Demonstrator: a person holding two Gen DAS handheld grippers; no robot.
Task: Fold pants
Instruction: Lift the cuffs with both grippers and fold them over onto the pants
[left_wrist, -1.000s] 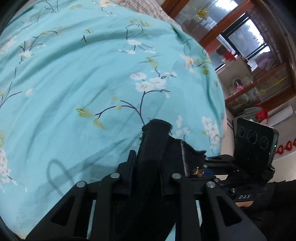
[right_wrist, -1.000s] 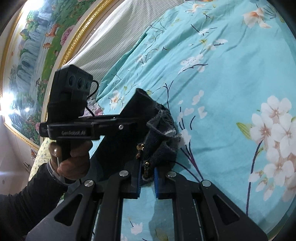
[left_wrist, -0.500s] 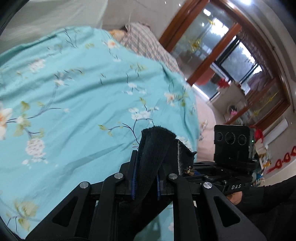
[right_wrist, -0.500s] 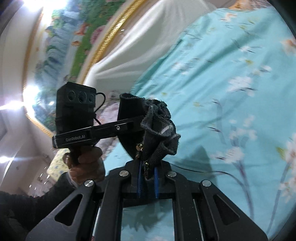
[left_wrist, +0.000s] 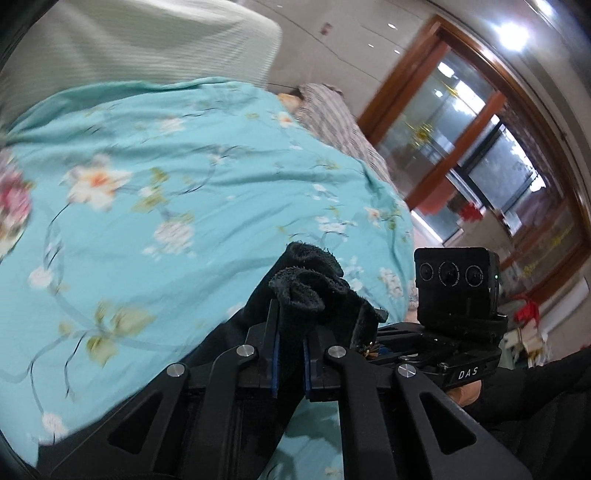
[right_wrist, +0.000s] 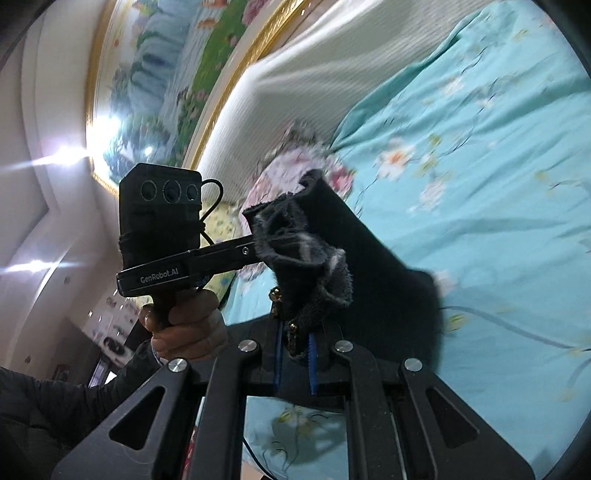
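The black pants (left_wrist: 306, 291) are held up off the bed by both grippers. My left gripper (left_wrist: 290, 354) is shut on a bunched edge of the pants, and the cloth hangs down to the left below it. My right gripper (right_wrist: 295, 354) is shut on another frayed edge of the pants (right_wrist: 306, 254), next to a small metal fastener. Each gripper shows in the other's view, close beside it: the right gripper (left_wrist: 458, 288) and the left gripper (right_wrist: 162, 218). Most of the pants is hidden below the fingers.
A bed with a teal floral cover (left_wrist: 166, 206) lies under and ahead of both grippers. A white striped headboard cushion (right_wrist: 314, 74) and a floral pillow (right_wrist: 295, 162) are at its far end. Wood-framed glass doors (left_wrist: 461, 147) stand to the right.
Both grippers have lifted and tilted up with the pants, so the views now take in the headboard, wall and doors instead of mostly the bed cover. Both stay shut on the cloth.
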